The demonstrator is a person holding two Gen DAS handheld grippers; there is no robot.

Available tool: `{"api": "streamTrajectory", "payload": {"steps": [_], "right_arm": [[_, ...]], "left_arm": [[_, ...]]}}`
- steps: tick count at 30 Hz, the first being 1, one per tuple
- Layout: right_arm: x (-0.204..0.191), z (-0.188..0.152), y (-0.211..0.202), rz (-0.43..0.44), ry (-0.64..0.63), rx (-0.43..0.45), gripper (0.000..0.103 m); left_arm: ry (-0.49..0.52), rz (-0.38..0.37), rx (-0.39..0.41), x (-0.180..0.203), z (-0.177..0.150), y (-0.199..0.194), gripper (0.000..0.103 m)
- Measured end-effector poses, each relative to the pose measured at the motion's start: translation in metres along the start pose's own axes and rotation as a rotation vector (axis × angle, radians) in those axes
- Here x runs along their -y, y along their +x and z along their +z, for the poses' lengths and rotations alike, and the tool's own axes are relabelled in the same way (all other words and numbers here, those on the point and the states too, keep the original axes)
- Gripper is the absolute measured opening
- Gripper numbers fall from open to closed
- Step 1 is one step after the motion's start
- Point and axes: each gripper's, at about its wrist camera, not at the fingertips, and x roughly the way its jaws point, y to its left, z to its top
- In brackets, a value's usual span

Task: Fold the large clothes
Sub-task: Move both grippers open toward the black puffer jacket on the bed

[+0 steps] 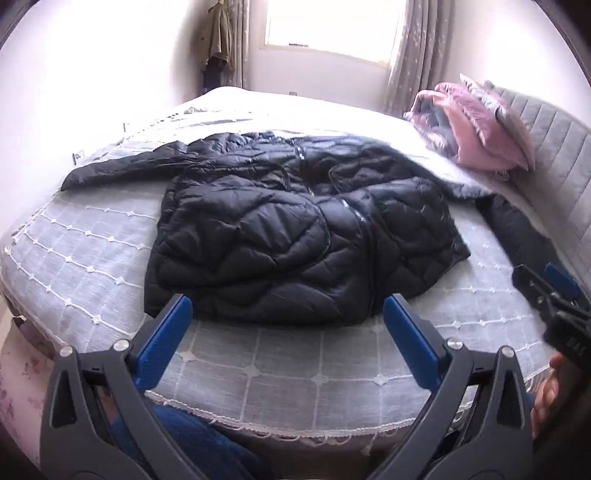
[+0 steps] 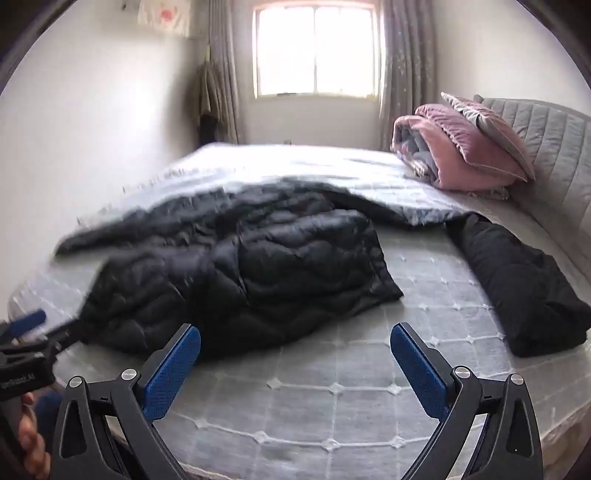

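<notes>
Black quilted puffer jacket [image 1: 295, 229] spread rumpled across the middle of the bed [image 1: 280, 373], hem edge toward the near side, body running away toward the window [image 1: 332, 26]. 1 sleeve stretched out to the left along the bed; the far right part of the jacket partly tucked under a pale sheet [image 1: 436, 155]. Long axis for the coming fold: roughly left to right along the hem, straight across the view.

Left gripper [image 1: 288, 325] hovering just short of the hem, fingers spread wide, nothing between them, tilted down toward the fabric. Hem directly ahead of it, close beyond the blue pads [image 1: 166, 332]. Right gripper [image 2: 295, 354] likewise spread wide and empty, over bare bedcover; jacket's near right corner ahead and to the left of it, a little further off. Judged nearer to the cloth: the left gripper, already lined up on the hem; the right one needing a shift leftward and forward to reach its corner.

A second dark garment [image 2: 517, 288] lying apart on the right side of the bed, close to the grey headboard [image 2: 546, 140], not touching the jacket. Pink folded bedding and cushions [image 2: 461, 147] stacked further back on the right.

Folding judged not yet begun: no grip taken, jacket open and uneven.
</notes>
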Motion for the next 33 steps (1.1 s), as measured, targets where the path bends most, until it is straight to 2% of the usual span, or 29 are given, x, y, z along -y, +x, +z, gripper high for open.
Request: {"api": "streamTrajectory", "payload": {"steps": [2,5,11,18,33], "right_arm": [[0.001,-0.003,-0.001,0.043,0.009,0.052,0.103],[-0.002,0.001,0.012,0.007,-0.008,-0.026,0.103],[-0.006,-0.008,0.019,0.004,-0.002,-0.042,0.103],[-0.004,-0.008,0.023,-0.009,0.002,-0.047,0.103],[0.010,-0.013,0.051,-0.055,0.021,-0.120,0.103]], "left_arm": [[-0.040,-0.024,0.012,-0.011,-0.001,0.003,0.103],[-0.109,0.020,0.003,-0.022,0.001,0.006,0.103],[-0.059,0.109,0.007,-0.022,0.003,0.007,0.103],[-0.059,0.128,-0.037,-0.027,-0.001,0.018,0.103],[-0.088,0.147,-0.103,-0.046,-0.008,0.039,0.103]]}}
